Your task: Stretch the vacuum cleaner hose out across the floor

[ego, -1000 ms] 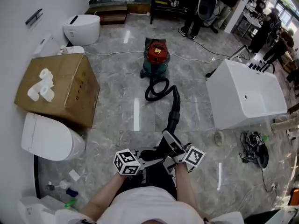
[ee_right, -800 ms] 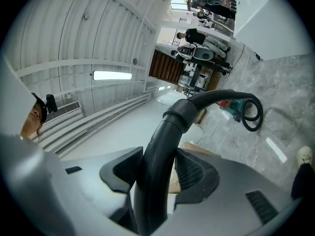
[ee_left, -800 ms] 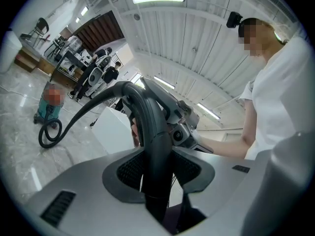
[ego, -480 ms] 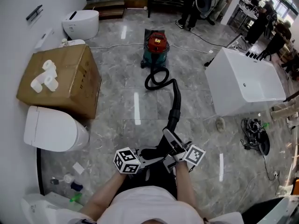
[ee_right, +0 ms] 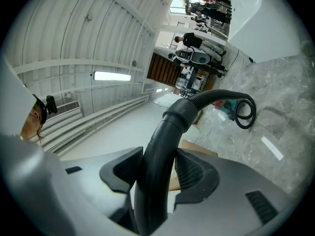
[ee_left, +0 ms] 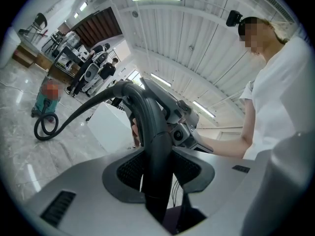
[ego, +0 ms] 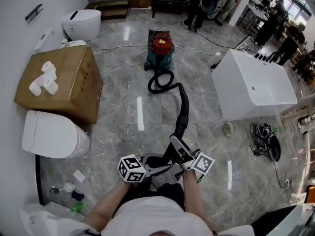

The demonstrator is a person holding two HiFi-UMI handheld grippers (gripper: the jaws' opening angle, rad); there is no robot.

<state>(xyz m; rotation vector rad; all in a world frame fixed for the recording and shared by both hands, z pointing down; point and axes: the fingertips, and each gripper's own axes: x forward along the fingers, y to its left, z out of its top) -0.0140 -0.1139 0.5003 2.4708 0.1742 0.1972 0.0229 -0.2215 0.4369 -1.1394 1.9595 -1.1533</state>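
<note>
The vacuum cleaner hose (ego: 184, 107) loops below the red vacuum cleaner (ego: 160, 47) at upper centre; the left gripper (ee_left: 157, 168) and right gripper (ee_right: 157, 173) both clamp its rigid end. A low, steady pull should open the loop.

I hold my left tongs (ego: 158, 165) and my right tongs (ego: 178, 151) close together in front of my waist, with both bare forearms reaching forward and bent in toward each other. The left tongs (ee_left: 157, 167) point across toward my right hand, and their ribbed pads press on either side of the stiff black end of the hose (ee_left: 147, 132). The right tongs (ee_right: 157, 173) point forward and to my left, clamped on the same pipe just beside the left pair.
</note>
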